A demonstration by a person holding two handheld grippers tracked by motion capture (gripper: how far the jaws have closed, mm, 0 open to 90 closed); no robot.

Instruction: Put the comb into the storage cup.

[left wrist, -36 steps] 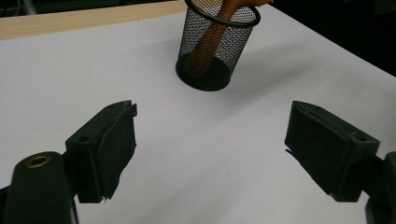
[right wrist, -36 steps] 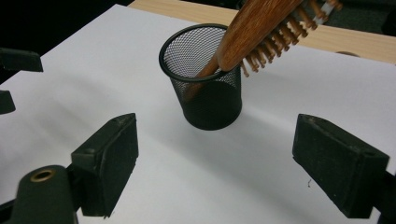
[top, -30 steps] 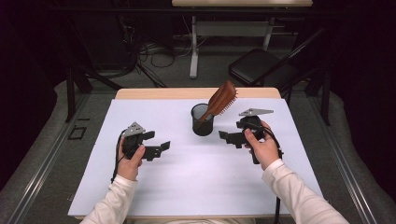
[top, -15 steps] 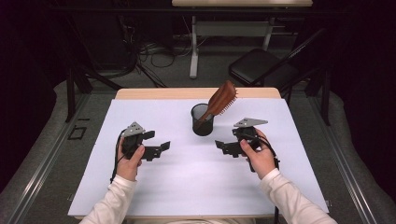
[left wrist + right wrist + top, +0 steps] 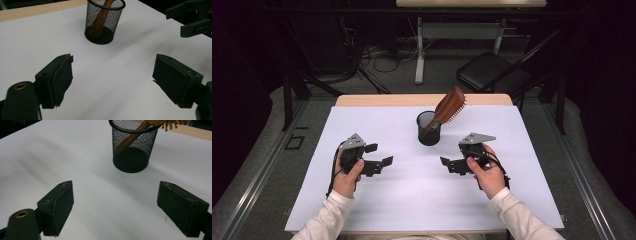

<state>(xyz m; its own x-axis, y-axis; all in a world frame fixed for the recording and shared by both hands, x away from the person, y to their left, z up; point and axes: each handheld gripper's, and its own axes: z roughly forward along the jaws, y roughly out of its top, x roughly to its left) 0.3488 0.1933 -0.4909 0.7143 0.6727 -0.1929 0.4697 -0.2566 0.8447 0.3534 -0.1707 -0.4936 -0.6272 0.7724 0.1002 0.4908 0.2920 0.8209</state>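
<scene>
Your right gripper [image 5: 451, 164] is drawing back toward you, five o'clock of the mesh cup [image 5: 429, 128] holding the hairbrush [image 5: 447, 108], while your left gripper [image 5: 379, 155] is idling, both jaws gaping empty.

— What is sitting around the table [image 5: 362, 210], then?

— A white sheet is covering most of it, with a strip of pale wood [image 5: 377, 100] showing along the twelve o'clock edge. Grey carpet [image 5: 272, 145] is spreading out beneath, and metal rails [image 5: 254, 185] are running diagonally at nine and three o'clock.

— And farther back?

— A black folding chair [image 5: 492, 75] is standing at about one o'clock. A white desk frame [image 5: 419, 50] is rising at twelve, under a light wooden top [image 5: 472, 3]. Black cables [image 5: 372, 60] are lying tangled on the floor at eleven o'clock.

— The light?

— It is falling from above onto the table; the walls are fading into darkness.
</scene>
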